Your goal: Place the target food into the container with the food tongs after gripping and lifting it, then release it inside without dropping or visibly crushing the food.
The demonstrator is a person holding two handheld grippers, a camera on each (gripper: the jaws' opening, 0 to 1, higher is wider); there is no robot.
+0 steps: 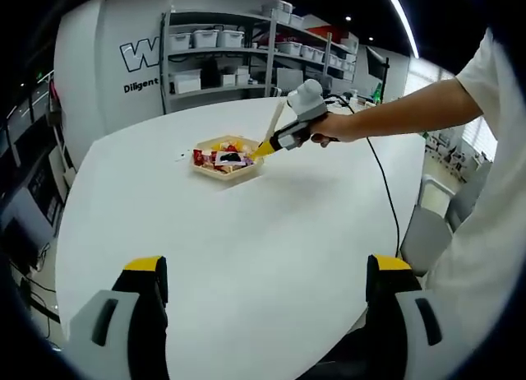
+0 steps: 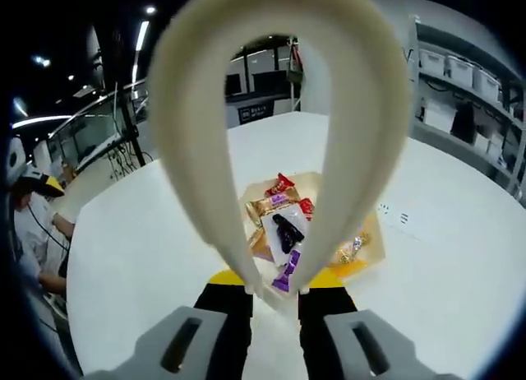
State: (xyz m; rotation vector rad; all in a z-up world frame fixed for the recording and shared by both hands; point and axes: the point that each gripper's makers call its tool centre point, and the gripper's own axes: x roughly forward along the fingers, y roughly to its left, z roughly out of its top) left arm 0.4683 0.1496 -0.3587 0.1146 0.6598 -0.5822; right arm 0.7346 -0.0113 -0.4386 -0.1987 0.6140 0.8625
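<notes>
Your right gripper (image 2: 275, 294) is clamped on the food tongs (image 2: 279, 92): its two jaws stand close together at 6 o'clock in the right gripper view, pressing both cream-coloured tong arms inward. From there the arms rise toward 12 o'clock and join in a wide loop at the top. The arms converge between the jaws, so the tong ends are hidden under them; you cannot tell from this view how far apart the tips stand or whether they hold anything.

Through the loop you see the tray (image 2: 374, 247), a shallow tan tray on the white table (image 2: 148, 240). It holds wrapped sweets (image 2: 275, 206) in gold, red, purple and black wrappers, lying loose inside its rim.

In the left gripper view the right gripper (image 1: 267, 147) appears at 12 o'clock, held in your hand (image 1: 329, 129). Its yellow tips stand at the right rim of the tray (image 1: 226, 173), just above the sweets (image 1: 222, 158). Contact between tool and food cannot be confirmed there.

Your left gripper (image 1: 267, 294) is released: its jaws stand wide apart at 7 and 5 o'clock over bare table (image 1: 263, 248), grasping nothing, well apart from the tray.

Shelves with white bins (image 1: 246, 55) stand beyond the table at 12 o'clock.
</notes>
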